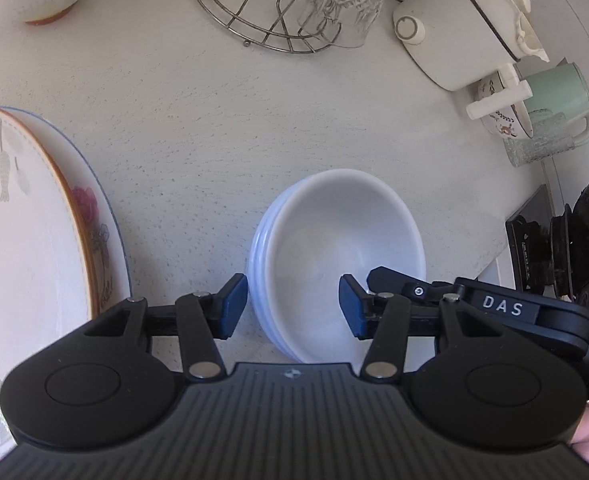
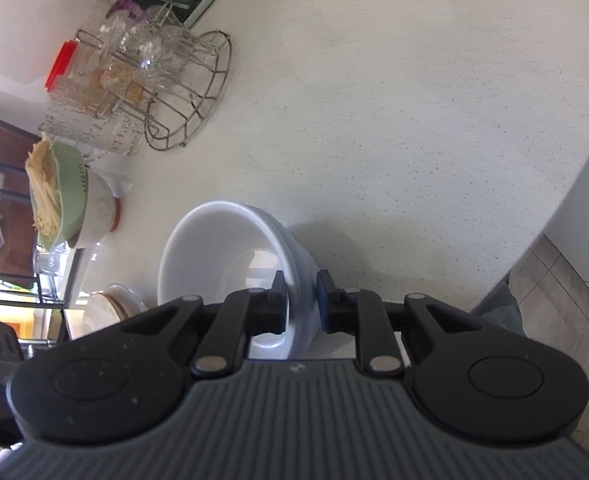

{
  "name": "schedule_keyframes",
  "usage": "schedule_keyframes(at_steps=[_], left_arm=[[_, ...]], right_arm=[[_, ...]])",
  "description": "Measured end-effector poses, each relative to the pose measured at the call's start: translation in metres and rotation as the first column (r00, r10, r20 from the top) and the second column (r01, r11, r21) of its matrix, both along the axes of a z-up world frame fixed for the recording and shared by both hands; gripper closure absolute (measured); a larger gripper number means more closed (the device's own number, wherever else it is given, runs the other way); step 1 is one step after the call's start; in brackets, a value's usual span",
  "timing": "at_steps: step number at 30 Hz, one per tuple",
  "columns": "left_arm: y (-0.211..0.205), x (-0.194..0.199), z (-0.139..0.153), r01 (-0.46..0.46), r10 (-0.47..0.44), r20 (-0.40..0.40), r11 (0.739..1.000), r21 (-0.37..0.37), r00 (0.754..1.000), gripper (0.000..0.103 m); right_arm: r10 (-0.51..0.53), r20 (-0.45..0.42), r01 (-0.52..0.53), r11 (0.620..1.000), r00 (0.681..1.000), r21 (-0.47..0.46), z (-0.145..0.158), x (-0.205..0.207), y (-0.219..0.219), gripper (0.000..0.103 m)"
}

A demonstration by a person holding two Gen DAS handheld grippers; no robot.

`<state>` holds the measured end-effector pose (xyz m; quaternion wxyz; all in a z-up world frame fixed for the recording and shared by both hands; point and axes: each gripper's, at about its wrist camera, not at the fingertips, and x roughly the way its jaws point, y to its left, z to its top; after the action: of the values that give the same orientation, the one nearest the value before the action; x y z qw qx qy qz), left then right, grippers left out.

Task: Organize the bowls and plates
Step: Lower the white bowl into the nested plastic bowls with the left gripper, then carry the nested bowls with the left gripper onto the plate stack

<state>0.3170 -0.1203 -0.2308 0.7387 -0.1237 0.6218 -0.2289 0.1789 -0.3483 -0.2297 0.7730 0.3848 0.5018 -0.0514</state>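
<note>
A stack of white bowls (image 1: 334, 248) sits on the pale counter in the left wrist view. My left gripper (image 1: 292, 306) is open astride the stack's left rim, one blue pad (image 1: 234, 304) outside and the other inside the top bowl, neither pressing. My right gripper (image 2: 301, 304) is shut on the rim of the white bowl (image 2: 222, 248), one finger inside and one outside. Its black body, labelled DAS, also shows in the left wrist view (image 1: 494, 304). Two floral plates (image 1: 34, 240) lie stacked at the left.
A wire rack (image 1: 262, 8) with glasses stands behind, beside a white lidded pot (image 1: 462, 28) and a mint mug (image 1: 558, 96). A green dish on a white bowl (image 2: 58, 196) sits at the left. The counter's edge (image 2: 554, 220) curves along the right.
</note>
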Motion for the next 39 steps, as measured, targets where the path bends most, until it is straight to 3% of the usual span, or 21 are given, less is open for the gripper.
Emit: schedule_keyframes(at_steps=[8,14,24,39], left_arm=[[0.001,0.006,-0.005,0.006,-0.007,0.031,0.999,0.032,0.999,0.069],[0.001,0.01,-0.009,0.011,-0.013,0.033,0.999,0.042,0.999,0.078],[0.002,0.01,-0.001,0.049,-0.05,0.03,0.999,0.02,0.998,0.078],[0.024,0.01,0.042,0.082,-0.079,0.08,0.996,-0.042,0.994,0.078]], right_arm=[[0.02,0.004,-0.02,1.0,1.0,-0.024,-0.005,0.008,0.003,0.083],[0.026,0.002,-0.026,0.999,1.0,-0.036,-0.008,0.012,0.005,0.083],[0.004,0.004,-0.004,0.999,1.0,-0.045,-0.003,0.007,0.005,0.083],[-0.047,0.049,0.048,0.998,0.998,-0.027,0.034,-0.014,0.022,0.083]])
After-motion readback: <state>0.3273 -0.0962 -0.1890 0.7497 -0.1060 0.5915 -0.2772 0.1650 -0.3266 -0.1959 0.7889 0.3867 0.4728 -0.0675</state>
